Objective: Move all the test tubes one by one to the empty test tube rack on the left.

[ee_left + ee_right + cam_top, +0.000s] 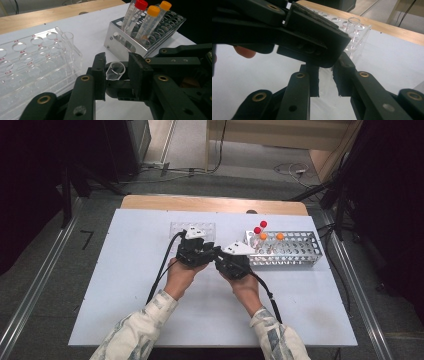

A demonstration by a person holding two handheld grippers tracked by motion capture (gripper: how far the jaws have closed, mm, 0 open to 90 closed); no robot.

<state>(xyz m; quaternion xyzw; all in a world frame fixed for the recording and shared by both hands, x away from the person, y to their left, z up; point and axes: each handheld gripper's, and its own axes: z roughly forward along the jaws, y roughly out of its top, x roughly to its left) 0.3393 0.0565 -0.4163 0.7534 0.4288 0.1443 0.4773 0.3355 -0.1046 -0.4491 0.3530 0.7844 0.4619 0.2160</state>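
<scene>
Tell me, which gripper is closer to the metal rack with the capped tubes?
The right gripper: it sits just beside the metal rack's near-left corner. The left gripper is farther off, in front of the clear plastic rack.

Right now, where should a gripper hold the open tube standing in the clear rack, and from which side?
Take the open tube on its upper part, just under the rim, coming down from above. It stands upright in a hole at the end of the clear rack, which surrounds its lower part, so probably only the top is free for the jaws.
</scene>
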